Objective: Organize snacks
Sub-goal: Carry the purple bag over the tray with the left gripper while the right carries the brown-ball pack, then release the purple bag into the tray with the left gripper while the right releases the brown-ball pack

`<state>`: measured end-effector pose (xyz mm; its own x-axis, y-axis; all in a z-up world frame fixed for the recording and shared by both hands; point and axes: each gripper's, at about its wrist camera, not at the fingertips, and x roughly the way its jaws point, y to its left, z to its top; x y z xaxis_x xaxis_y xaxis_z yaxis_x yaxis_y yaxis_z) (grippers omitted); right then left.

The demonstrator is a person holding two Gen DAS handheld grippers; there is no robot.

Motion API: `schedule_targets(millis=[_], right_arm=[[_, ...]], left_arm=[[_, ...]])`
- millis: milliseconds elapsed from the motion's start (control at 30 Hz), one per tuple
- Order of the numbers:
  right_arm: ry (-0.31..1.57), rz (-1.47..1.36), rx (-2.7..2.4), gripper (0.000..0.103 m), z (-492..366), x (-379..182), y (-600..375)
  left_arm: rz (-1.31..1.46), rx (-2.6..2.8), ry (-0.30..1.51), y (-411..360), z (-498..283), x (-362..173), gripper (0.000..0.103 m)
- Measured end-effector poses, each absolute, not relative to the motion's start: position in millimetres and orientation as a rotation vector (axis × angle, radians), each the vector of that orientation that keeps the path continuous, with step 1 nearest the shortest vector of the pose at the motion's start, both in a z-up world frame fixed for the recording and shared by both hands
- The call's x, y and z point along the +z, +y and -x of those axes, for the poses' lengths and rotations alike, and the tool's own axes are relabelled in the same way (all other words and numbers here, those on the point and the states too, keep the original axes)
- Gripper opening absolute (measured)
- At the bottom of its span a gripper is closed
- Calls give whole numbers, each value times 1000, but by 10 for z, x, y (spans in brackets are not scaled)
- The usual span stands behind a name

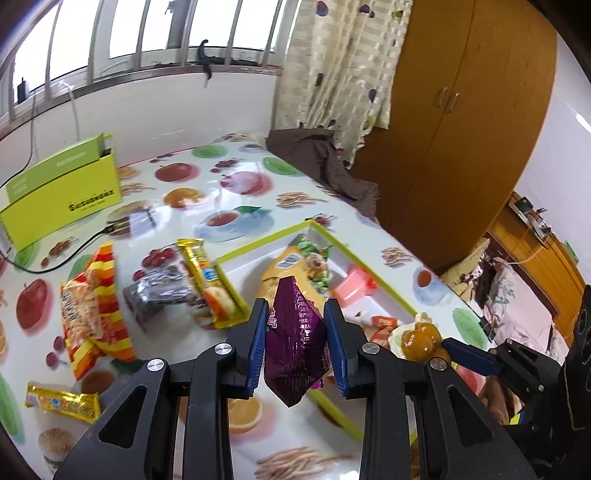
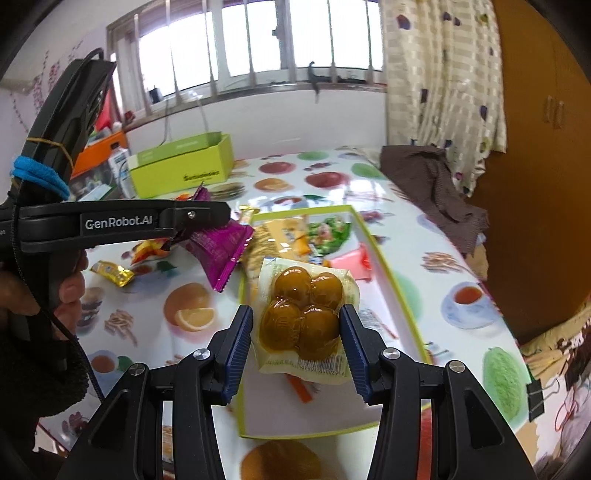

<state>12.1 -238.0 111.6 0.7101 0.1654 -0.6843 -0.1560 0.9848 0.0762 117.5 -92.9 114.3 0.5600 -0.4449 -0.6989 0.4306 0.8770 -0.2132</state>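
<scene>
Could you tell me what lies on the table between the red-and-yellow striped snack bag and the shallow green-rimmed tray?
In the left wrist view, a dark silvery packet and a yellow wrapped bar lie between the striped bag and the tray; the bar rests against the tray's near rim.

Left wrist view looks out from just behind the left tool (image 1: 295,332), tilted down across the table (image 1: 236,192) toward the window (image 1: 147,33) along the top of the frame. Right wrist view rides behind the right tool (image 2: 297,339), same downward tilt, same window (image 2: 258,40) up top. Both sit close above the tray (image 1: 369,266); both catch the tray (image 2: 384,266), green box (image 1: 62,192), curtain (image 1: 332,62). Each sees the other tool at its edge: lower right, and left (image 2: 122,221).
</scene>
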Motion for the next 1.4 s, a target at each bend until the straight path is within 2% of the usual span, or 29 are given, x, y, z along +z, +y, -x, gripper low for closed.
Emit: schedule_targets(millis=[400, 1100, 1400], right_arm=[[793, -67, 61, 46, -75, 1025, -2855], [905, -56, 83, 46, -262, 612, -2858], [916, -37, 86, 46, -316, 545, -2829]], left_arm=[[-5, -588, 868, -1285, -1209, 1003, 32], [-58, -568, 950, -1485, -1384, 611, 32], [-110, -545, 924, -1531, -1422, 591, 32]])
